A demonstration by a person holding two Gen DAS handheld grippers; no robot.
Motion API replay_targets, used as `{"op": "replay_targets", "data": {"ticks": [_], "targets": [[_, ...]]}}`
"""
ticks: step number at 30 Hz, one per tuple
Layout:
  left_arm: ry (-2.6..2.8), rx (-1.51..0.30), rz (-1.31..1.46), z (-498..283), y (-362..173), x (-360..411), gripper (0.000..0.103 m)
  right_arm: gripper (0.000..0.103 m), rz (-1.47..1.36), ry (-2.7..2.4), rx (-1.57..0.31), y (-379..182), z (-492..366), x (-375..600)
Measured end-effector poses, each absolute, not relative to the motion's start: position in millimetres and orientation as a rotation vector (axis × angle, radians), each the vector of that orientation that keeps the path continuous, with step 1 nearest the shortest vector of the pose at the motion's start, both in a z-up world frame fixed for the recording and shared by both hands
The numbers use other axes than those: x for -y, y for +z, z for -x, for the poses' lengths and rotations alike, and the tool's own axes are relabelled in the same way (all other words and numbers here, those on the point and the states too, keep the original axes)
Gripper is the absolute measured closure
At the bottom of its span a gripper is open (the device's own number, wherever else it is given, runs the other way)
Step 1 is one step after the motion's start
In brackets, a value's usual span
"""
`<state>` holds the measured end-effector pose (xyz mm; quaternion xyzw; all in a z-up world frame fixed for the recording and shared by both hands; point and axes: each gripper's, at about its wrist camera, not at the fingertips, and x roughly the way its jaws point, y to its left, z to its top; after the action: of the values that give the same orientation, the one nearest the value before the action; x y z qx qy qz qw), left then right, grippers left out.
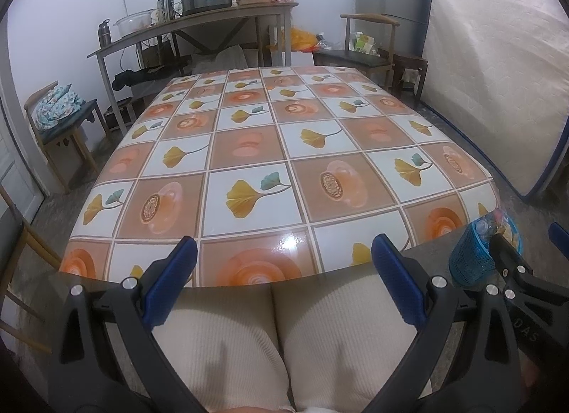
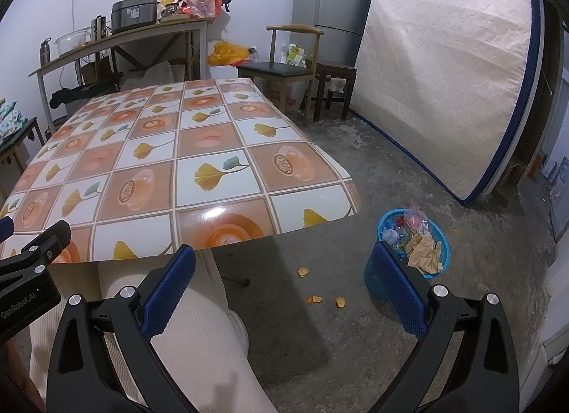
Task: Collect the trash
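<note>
A blue mesh trash basket [image 2: 412, 253] stands on the floor right of the table, filled with crumpled paper, plastic wrappers and a bottle; it also shows in the left wrist view [image 1: 473, 260]. Three small orange scraps [image 2: 303, 271] lie on the concrete floor left of the basket. My left gripper [image 1: 281, 270] is open and empty, held over my lap at the table's near edge. My right gripper [image 2: 284, 278] is open and empty, above the floor near the table corner, its right finger in front of the basket.
The table [image 1: 249, 149] has a glossy tile-pattern cloth with flowers and leaves. A mattress [image 2: 444, 85] leans against the right wall beside a fridge [image 2: 330, 4]. Chairs [image 2: 281, 71] and a cluttered side table [image 2: 117, 43] stand behind.
</note>
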<state>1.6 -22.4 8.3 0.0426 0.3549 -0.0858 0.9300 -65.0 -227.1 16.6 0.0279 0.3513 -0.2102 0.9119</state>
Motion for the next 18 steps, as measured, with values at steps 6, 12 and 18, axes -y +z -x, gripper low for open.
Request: {"op": "replay_targets", "data": {"ticks": [6, 12, 18], "targets": [[-0.176, -0.727, -0.088, -2.7, 8.1, 21.8, 0.008, 0.006, -0.057, -0.433, -0.725, 15.9, 64.2, 226.2], [-0.176, -0.727, -0.087, -2.8, 8.3, 21.4, 0.008, 0.006, -0.056, -0.433, -0.725, 15.8, 63.7, 226.1], [-0.177, -0.727, -0.088, -3.7, 8.7, 21.2, 0.008, 0.006, -0.055, -0.433, -0.722, 16.0, 62.6, 225.4]]}}
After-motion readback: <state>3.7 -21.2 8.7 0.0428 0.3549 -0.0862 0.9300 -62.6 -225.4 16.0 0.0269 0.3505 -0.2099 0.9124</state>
